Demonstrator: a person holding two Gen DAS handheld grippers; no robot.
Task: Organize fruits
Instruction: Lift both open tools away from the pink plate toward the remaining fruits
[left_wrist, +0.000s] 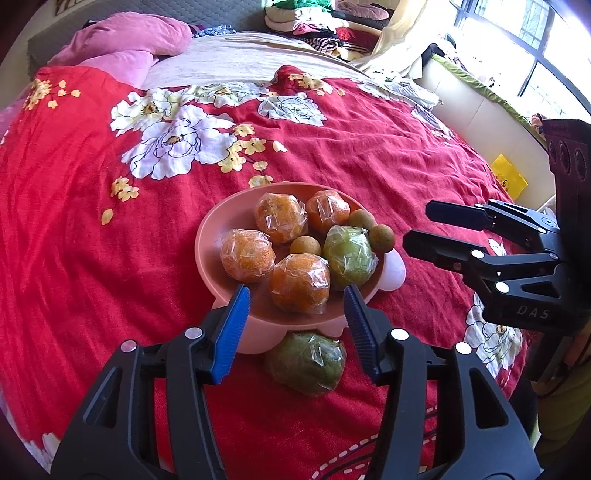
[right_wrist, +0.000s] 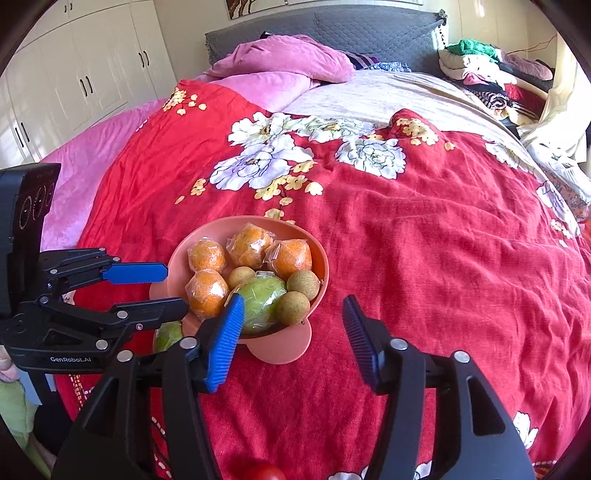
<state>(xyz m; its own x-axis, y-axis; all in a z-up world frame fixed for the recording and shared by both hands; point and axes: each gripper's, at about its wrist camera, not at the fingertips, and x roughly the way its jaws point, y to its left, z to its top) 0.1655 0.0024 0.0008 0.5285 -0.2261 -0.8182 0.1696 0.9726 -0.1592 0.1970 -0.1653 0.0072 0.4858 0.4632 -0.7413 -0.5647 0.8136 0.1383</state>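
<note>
A pink bowl (left_wrist: 218, 236) (right_wrist: 177, 258) on the red bedspread holds several plastic-wrapped oranges (left_wrist: 299, 282) (right_wrist: 207, 291), one wrapped green fruit (left_wrist: 349, 256) (right_wrist: 260, 304) and three small brown longans (left_wrist: 304, 245) (right_wrist: 303, 284). Another wrapped green fruit (left_wrist: 306, 362) (right_wrist: 168, 336) lies on the bedspread against the bowl's near side. My left gripper (left_wrist: 295, 328) (right_wrist: 166, 291) is open and empty, right above that fruit. My right gripper (right_wrist: 293, 338) (left_wrist: 421, 225) is open and empty, just right of the bowl. A red fruit (right_wrist: 264, 472) shows at the bottom edge of the right wrist view.
The red floral bedspread (left_wrist: 110, 258) (right_wrist: 443, 258) covers the bed. Pink pillows (left_wrist: 125, 44) (right_wrist: 280, 62) and a grey headboard lie at the far end. A clothes pile (right_wrist: 491, 74) is at the far right. A yellow bag (left_wrist: 509, 179) sits beside the bed.
</note>
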